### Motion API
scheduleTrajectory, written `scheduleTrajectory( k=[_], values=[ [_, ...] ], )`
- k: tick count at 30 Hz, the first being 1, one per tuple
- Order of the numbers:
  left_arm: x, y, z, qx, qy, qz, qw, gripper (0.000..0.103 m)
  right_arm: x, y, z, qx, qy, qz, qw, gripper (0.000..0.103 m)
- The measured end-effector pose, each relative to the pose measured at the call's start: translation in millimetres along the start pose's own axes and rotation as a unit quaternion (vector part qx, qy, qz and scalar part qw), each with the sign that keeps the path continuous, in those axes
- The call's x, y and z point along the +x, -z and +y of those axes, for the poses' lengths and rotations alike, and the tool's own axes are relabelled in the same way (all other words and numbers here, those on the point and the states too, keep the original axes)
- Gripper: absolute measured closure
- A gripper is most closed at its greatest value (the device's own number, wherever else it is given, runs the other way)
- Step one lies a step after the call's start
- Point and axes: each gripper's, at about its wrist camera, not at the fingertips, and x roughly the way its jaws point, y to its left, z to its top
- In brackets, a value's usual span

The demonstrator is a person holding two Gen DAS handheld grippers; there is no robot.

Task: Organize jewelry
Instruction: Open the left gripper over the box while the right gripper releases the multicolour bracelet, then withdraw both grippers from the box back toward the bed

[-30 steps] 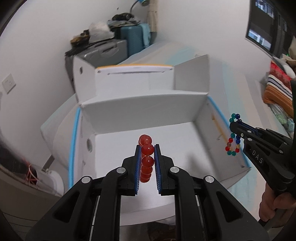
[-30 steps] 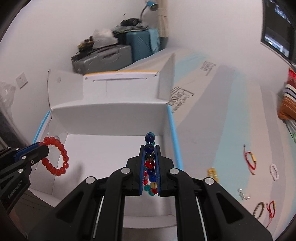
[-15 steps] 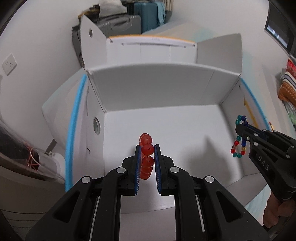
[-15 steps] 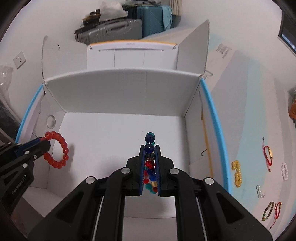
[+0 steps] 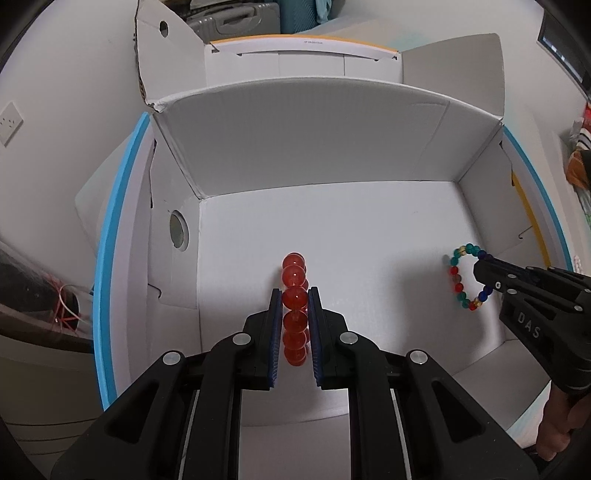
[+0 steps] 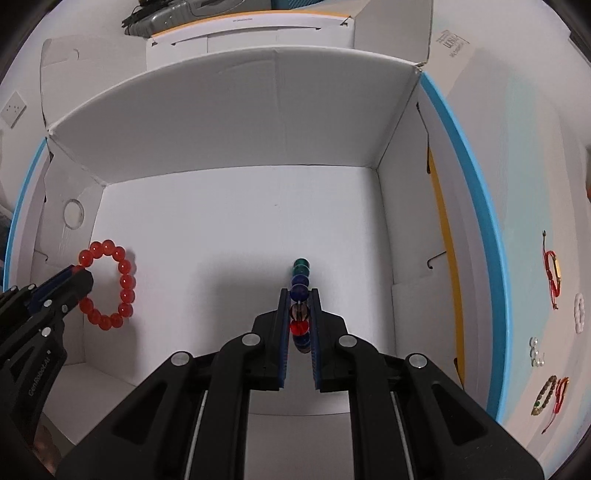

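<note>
My left gripper (image 5: pixel 294 295) is shut on a red bead bracelet (image 5: pixel 294 317) and holds it inside the open white cardboard box (image 5: pixel 332 155), above the floor at its left. It shows in the right wrist view too (image 6: pixel 110 284). My right gripper (image 6: pixel 300 295) is shut on a multicolour bead bracelet (image 6: pixel 300 291) and holds it inside the same box at its right; in the left wrist view this bracelet (image 5: pixel 461 273) hangs from the right gripper's tip.
Several more bracelets lie on the light mat right of the box: a red cord one (image 6: pixel 553 273), a white one (image 6: pixel 578 312), a clear bead one (image 6: pixel 535 350), a brown bead one (image 6: pixel 546 393). Suitcases (image 5: pixel 229 22) stand behind the box.
Both grippers have moved forward and down into the box with their bracelets. The box walls now surround both.
</note>
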Motion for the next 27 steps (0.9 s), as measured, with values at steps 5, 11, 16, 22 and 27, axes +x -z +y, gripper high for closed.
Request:
scheduleTrajectory(
  k=[5,11,16,22,27],
  values=[
    [0.6,0.4,-0.7,0.002,-0.002,0.001,1.0000,0.089,1.6,-0.1,-0.4,0.002,0.000,0.001,1.000,0.093],
    [-10.5,1.4,-5.3,0.007,-0.016,-0.019,0.9997,0.067,-5.5,4.7,-3.0,0.007,0.005,-0.008,1.000,0.081],
    [-28.2,2.3,-3.3,0.000,-0.033,-0.050,0.9982,0.043,-17.9,11.1,-3.5,0.006,-0.001,-0.028,1.000,0.062],
    [-51.7,5.4,-0.2,-0.008,-0.041,-0.085,0.9955,0.023,-50.2,19.0,-7.4,0.010,-0.008,-0.066,0.998,0.036],
    [-66.8,10.2,-1.0,-0.014,-0.042,-0.111,0.9929,0.010,-78.4,20.8,-22.3,0.014,-0.007,-0.096,0.995,0.022]
  ],
)
